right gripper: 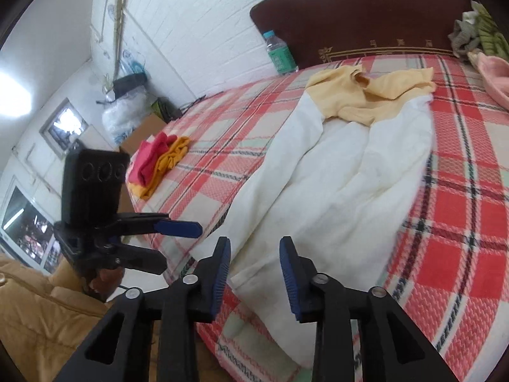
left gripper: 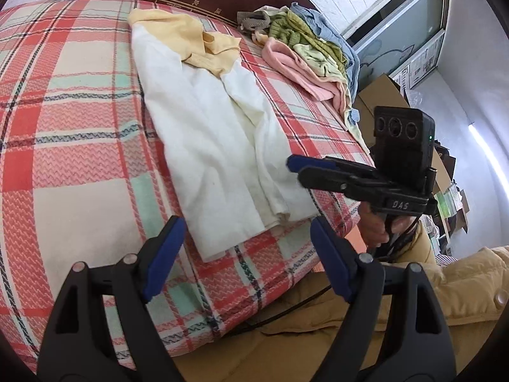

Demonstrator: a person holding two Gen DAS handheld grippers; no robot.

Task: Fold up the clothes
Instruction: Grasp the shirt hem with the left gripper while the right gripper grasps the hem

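A white garment with a yellow top part lies folded lengthwise into a long strip on the plaid bedspread; it also shows in the right wrist view. My left gripper is open and empty, just short of the garment's near hem. My right gripper is open and empty over the same hem, and shows in the left wrist view at the garment's right edge. The left gripper shows in the right wrist view at the bed's edge.
A heap of unfolded clothes lies at the far right of the bed. Folded red and orange items sit at the bed's left edge. A bottle stands by the dark headboard. Cardboard boxes stand beside the bed.
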